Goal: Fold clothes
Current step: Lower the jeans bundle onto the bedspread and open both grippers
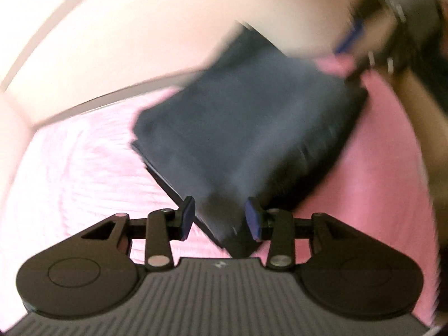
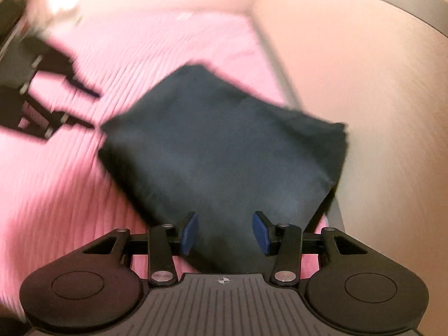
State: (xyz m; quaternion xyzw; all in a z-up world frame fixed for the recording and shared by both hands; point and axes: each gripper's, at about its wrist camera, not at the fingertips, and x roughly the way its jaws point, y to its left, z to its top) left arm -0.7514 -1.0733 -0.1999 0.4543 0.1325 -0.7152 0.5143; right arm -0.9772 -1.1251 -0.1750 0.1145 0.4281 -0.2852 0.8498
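The left hand-held gripper has its blue pads apart, and a corner of the folded dark cloth sits between them. I cannot tell if the pads touch it. The cloth lies on a pink cover. The right hand-held gripper is also wide, with another corner of the cloth between its pads.

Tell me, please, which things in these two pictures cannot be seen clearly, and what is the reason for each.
- Dark folded garment: motion blur in both views hides its type and layer count.
- Left gripper: jaws apart around the garment's corner; contact unclear in the left wrist view.
- Right gripper: likewise; its far view is smeared.
- Pink ribbed cover: edges cut off.
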